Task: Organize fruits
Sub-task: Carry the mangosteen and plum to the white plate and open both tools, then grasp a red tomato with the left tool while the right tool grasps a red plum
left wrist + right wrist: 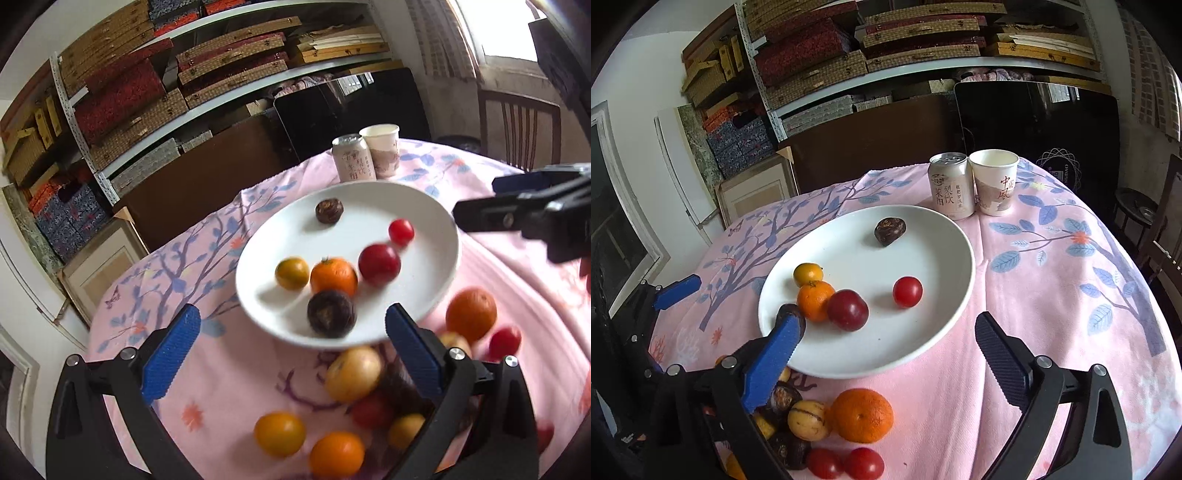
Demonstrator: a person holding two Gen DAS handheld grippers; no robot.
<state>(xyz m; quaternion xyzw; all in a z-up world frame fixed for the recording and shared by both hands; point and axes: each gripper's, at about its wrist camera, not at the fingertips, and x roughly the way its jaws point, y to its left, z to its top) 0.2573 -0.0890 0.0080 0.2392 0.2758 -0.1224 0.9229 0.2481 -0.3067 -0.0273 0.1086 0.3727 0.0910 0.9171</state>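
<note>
A white plate (436, 221) (923, 332) sits on the pink floral tablecloth and holds several fruits: an orange (333, 276) (814, 300), a yellow fruit (291, 273) (808, 274), a red plum (379, 264) (847, 309), a cherry tomato (401, 232) (907, 291) and two dark brown fruits (331, 313) (889, 230). More fruit lies loose in front of the plate, including a large orange (471, 314) (862, 414). My left gripper (291, 354) is open and empty above the plate's near edge. My right gripper (886, 354) is open and empty over the plate's near rim; it also shows in the left wrist view (517, 210).
A drink can (352, 158) (951, 186) and a paper cup (382, 149) (994, 182) stand behind the plate. Shelves of boxes (868, 55) and dark boards (1034, 122) lie beyond the table. A wooden chair (517, 122) stands at the far right.
</note>
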